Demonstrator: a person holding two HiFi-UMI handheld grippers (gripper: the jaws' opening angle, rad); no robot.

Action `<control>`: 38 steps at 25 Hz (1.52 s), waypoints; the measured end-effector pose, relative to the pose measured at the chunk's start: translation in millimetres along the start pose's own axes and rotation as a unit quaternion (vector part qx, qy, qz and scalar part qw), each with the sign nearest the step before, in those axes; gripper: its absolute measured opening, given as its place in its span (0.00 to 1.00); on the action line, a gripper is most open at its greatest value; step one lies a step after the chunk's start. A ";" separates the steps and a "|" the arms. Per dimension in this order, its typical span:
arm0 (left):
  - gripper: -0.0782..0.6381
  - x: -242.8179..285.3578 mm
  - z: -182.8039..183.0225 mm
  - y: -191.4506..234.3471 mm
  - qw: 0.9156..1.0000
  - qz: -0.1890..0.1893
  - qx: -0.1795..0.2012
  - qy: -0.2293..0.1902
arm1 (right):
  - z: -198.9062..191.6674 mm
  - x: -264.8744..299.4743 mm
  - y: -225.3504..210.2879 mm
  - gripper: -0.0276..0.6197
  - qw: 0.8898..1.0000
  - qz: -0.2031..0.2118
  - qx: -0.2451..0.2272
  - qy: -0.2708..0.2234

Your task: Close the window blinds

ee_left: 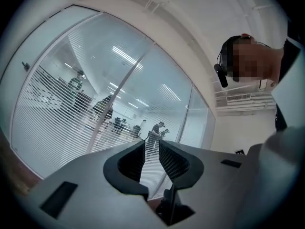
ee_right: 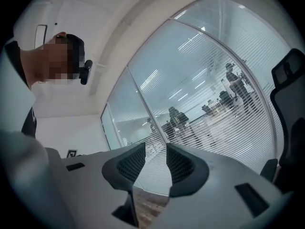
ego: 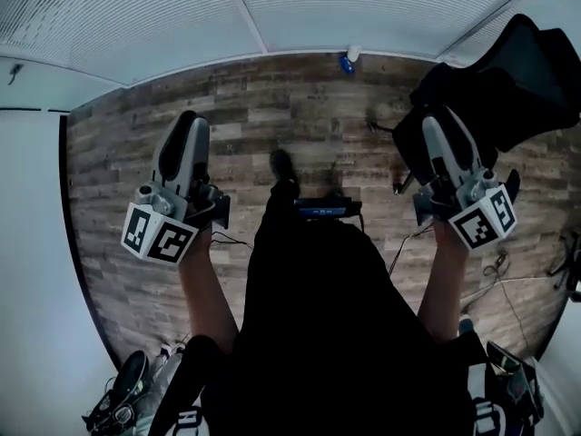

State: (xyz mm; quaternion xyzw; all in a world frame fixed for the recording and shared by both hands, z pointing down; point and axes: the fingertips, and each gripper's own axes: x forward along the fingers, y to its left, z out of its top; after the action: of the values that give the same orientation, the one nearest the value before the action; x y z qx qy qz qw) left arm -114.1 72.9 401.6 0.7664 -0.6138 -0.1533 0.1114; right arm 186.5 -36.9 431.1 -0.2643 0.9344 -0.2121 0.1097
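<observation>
The white slatted window blinds (ego: 136,16) run along the glass wall at the top of the head view. In both gripper views their slats (ee_left: 57,109) (ee_right: 228,128) lie flat, and people in the room beyond show through. My left gripper (ego: 186,121) (ee_left: 151,151) is held up in the air, well short of the window, and points at it. Its jaws stand a narrow gap apart with nothing between them. My right gripper (ego: 436,121) (ee_right: 156,156) is raised the same way, open and empty. No cord or wand shows near either one.
A black office chair (ego: 508,80) (ee_right: 288,109) stands close to my right gripper, by the window. A small blue object (ego: 346,63) lies on the wood floor at the foot of the glass. Cables (ego: 490,271) trail at the right, bags (ego: 123,398) sit at the lower left.
</observation>
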 end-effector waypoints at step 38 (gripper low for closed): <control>0.38 275.3 25.4 213.2 0.989 0.117 -0.091 0.001 | 75.5 267.8 -202.3 0.23 1.000 0.007 0.030 0.000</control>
State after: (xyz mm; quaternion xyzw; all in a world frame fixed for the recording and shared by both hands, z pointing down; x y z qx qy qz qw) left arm -261.9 -242.3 427.5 0.6760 -0.6828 -0.1937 0.1983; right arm 77.0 -363.0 431.3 -0.2544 0.9294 -0.2394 0.1191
